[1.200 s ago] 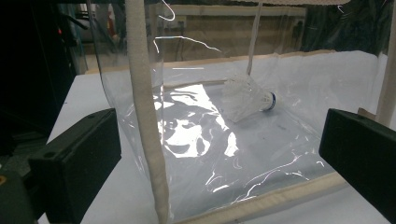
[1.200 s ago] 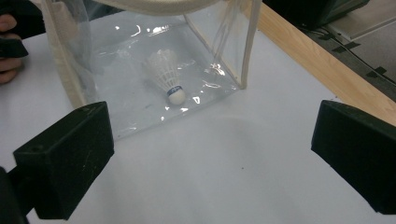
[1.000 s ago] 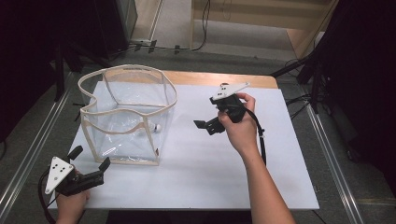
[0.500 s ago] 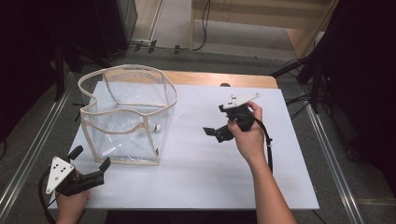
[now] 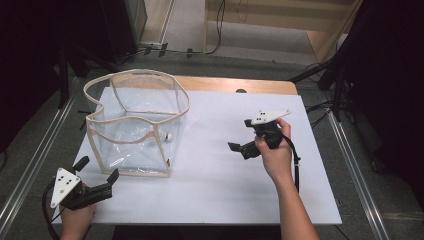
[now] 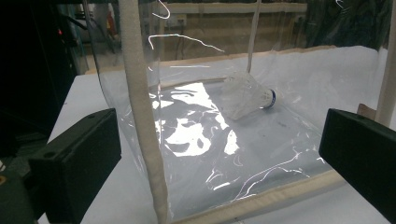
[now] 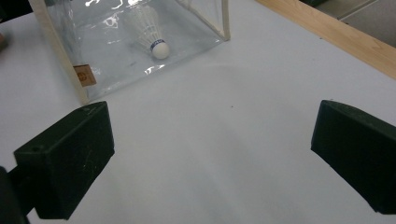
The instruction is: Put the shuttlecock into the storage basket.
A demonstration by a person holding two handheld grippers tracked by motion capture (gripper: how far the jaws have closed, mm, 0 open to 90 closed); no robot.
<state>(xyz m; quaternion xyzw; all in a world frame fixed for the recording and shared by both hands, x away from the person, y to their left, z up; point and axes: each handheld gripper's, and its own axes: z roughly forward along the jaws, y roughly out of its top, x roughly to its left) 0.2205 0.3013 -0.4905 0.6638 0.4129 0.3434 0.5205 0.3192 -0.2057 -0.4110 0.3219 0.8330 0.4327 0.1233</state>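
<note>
We are holding the left gripper [image 5: 97, 170] at the near left corner and the right gripper [image 5: 239, 135] toward the right, both with jaws spread and empty, leaving the clear bag [image 5: 135, 125] standing free. The shuttlecock [image 7: 150, 28] is lying inside it on the bag's floor. A white table [image 5: 220, 190] is bearing everything, with dark stands and grey floor beyond.

A clear bag [image 5: 135, 125] with cream edging stands open-topped on the white surface [image 5: 215, 190], its walls blocking any sideways approach to the shuttlecock [image 5: 167, 136] inside. Bare surface lies between the bag and the right gripper [image 5: 241, 135]. The left gripper [image 5: 97, 169] faces the bag's near corner seam.
</note>
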